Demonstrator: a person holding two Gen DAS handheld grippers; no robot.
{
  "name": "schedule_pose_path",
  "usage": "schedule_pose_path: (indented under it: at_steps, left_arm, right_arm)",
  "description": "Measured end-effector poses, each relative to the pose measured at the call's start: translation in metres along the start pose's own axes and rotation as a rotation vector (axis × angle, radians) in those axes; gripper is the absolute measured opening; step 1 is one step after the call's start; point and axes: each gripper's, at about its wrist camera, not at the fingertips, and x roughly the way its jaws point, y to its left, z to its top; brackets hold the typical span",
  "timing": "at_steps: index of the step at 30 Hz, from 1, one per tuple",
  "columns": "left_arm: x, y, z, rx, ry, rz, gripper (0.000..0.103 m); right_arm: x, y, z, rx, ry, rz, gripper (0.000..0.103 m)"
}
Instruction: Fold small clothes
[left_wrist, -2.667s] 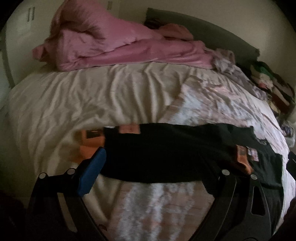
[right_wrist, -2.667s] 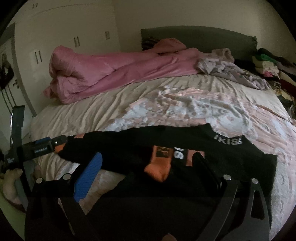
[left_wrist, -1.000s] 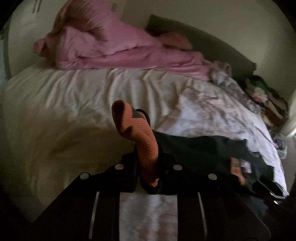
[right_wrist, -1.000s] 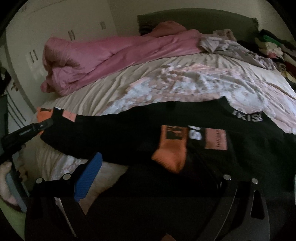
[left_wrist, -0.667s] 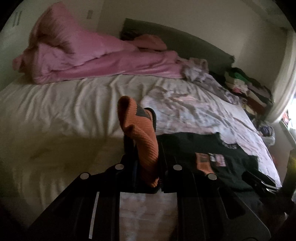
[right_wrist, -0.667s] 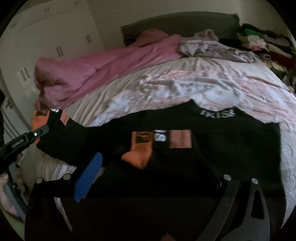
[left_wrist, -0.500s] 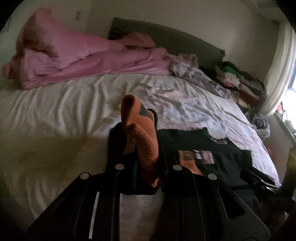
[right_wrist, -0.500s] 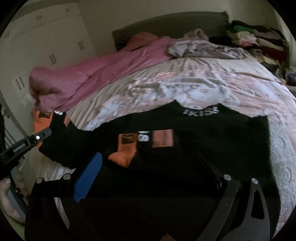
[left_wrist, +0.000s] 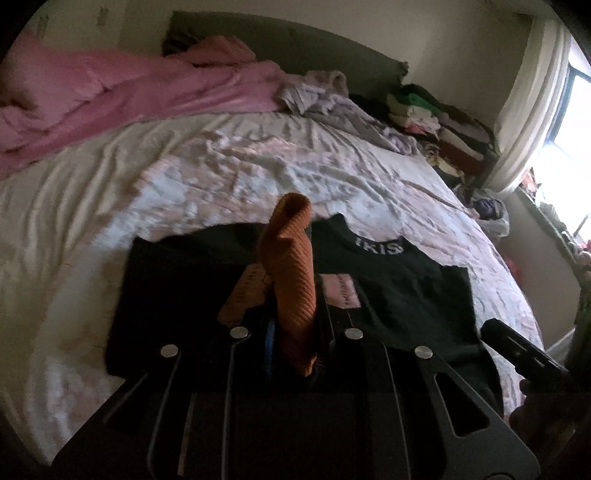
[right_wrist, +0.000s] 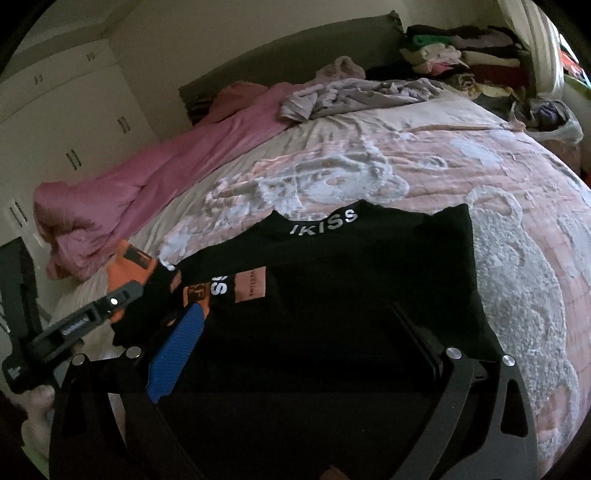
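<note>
A black top (right_wrist: 369, 266) with "IKISS" on its collar (left_wrist: 376, 246) lies flat on the pink-and-white quilt (right_wrist: 517, 236). My left gripper (left_wrist: 295, 321) is shut on the sleeve's orange cuff (left_wrist: 291, 266), which sticks up between its fingers over the chest of the top. In the right wrist view the same left gripper (right_wrist: 122, 295) comes in from the left with the cuff (right_wrist: 125, 262). My right gripper (right_wrist: 295, 310) stands open and wide over the top's lower part, its blue pad (right_wrist: 177, 350) on the left. One finger (left_wrist: 517, 350) of it shows at the left wrist view's right edge.
A pink duvet (left_wrist: 110, 92) is heaped along the far left of the bed, with crumpled lilac clothes (right_wrist: 354, 96) beside it. A pile of folded clothes (left_wrist: 436, 122) sits at the far right by a curtain (left_wrist: 528, 96). White wardrobe doors (right_wrist: 74, 122) stand at the left.
My left gripper has carried the orange cuff to the right, from beside the top to over its chest, and the sleeve now lies across the body. The right gripper has stayed open.
</note>
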Motion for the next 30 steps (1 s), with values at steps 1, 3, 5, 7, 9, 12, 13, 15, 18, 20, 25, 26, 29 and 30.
schedule_pose_path:
  at_steps: [1, 3, 5, 7, 9, 12, 13, 15, 18, 20, 25, 26, 29, 30]
  left_arm:
    - [0.004, -0.002, -0.002, 0.003, 0.016, -0.019, 0.011]
    - [0.011, -0.004, -0.005, -0.005, 0.043, -0.061, 0.015]
    - [0.013, -0.005, -0.007, -0.014, 0.056, -0.090, 0.019]
    - [0.012, -0.003, -0.007, -0.019, 0.057, -0.112, 0.027]
    - [0.008, -0.001, -0.005, -0.009, 0.036, -0.093, 0.027]
    - [0.004, 0.006, -0.002, -0.010, 0.016, -0.060, 0.035]
    - [0.004, 0.008, 0.000, -0.005, 0.012, -0.043, 0.037]
    - [0.003, 0.013, 0.003, 0.013, -0.004, 0.006, 0.041]
    - [0.002, 0.023, 0.005, 0.015, -0.017, 0.058, 0.050]
    - [0.001, 0.029, 0.007, 0.016, -0.025, 0.087, 0.054]
    - [-0.004, 0.043, 0.011, -0.002, -0.045, 0.117, 0.059]
    - [-0.005, 0.044, 0.011, -0.004, -0.048, 0.120, 0.059]
    - [-0.009, 0.050, 0.014, -0.023, -0.061, 0.123, 0.059]
    - [-0.011, 0.052, 0.015, -0.029, -0.068, 0.126, 0.059]
  right_arm:
    - [0.000, -0.001, 0.000, 0.000, 0.000, -0.001, 0.097]
    - [0.002, -0.002, -0.001, 0.003, 0.003, -0.001, 0.097]
    - [0.005, -0.002, -0.002, -0.001, 0.014, 0.001, 0.097]
    - [0.009, -0.001, -0.003, -0.007, 0.023, 0.000, 0.097]
    - [0.015, 0.002, -0.005, -0.014, 0.036, 0.001, 0.097]
    - [0.027, 0.010, -0.010, -0.035, 0.068, 0.011, 0.097]
    - [0.033, 0.015, -0.012, -0.045, 0.083, 0.017, 0.097]
    - [0.045, 0.027, -0.018, -0.074, 0.114, 0.027, 0.097]
    - [0.065, 0.046, -0.025, -0.127, 0.155, 0.037, 0.097]
    - [0.080, 0.058, -0.029, -0.142, 0.189, 0.055, 0.096]
    - [0.104, 0.075, -0.036, -0.151, 0.248, 0.084, 0.069]
    - [0.107, 0.078, -0.035, -0.147, 0.248, 0.089, 0.060]
    - [0.108, 0.085, -0.032, -0.156, 0.236, 0.136, 0.020]
    - [0.107, 0.088, -0.030, -0.161, 0.230, 0.155, 0.009]
